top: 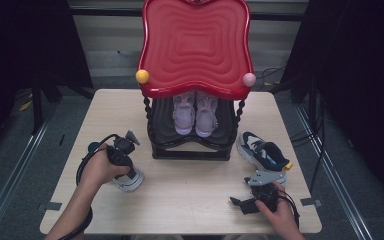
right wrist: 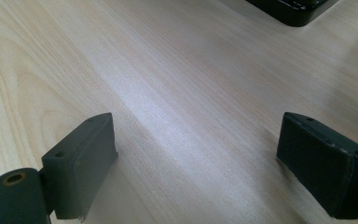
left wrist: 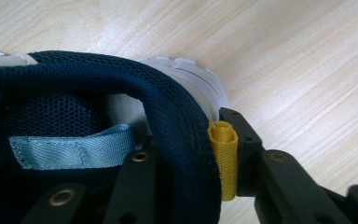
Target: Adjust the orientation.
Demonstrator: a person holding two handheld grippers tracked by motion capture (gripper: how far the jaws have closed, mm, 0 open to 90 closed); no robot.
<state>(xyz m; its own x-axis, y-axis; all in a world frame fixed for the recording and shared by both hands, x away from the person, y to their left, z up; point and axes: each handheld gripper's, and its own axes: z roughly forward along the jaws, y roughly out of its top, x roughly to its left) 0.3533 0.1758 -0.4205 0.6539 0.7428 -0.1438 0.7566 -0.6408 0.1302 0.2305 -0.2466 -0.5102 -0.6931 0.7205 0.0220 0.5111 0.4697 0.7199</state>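
Two grippers are in use at one light wooden tabletop [top: 190,190]. The left gripper [top: 130,176] is at the left side of the tabletop, in the person's left hand [top: 98,169], and it points down onto one dark blue sneaker [left wrist: 74,116] with a white sole. In the left gripper view its jaws are closed on the heel collar of this sneaker: one jaw is inside the shoe, beside a grey-blue fabric strip, and the other jaw presses from outside against the yellow heel loop [left wrist: 224,158]. The sneaker stands on the tabletop.

The right gripper [top: 245,204] lies low near the front right edge of the tabletop, in the right hand [top: 280,212]. In the right gripper view its two jaws stand wide apart, with bare wood between them, so it holds nothing.

One second dark blue and white sneaker [top: 262,152] lies on the tabletop just behind the right gripper, beside the rack. So I count two blue sneakers.

One black shoe rack [top: 190,147] stands at the middle back of the tabletop. One pair of pale pink shoes [top: 195,115], two pieces, sits side by side on its shelf. One red wavy tray [top: 195,45] forms the top of the rack. It carries two small balls at its front corners, one yellow ball [top: 142,76] and one pink ball [top: 249,79].
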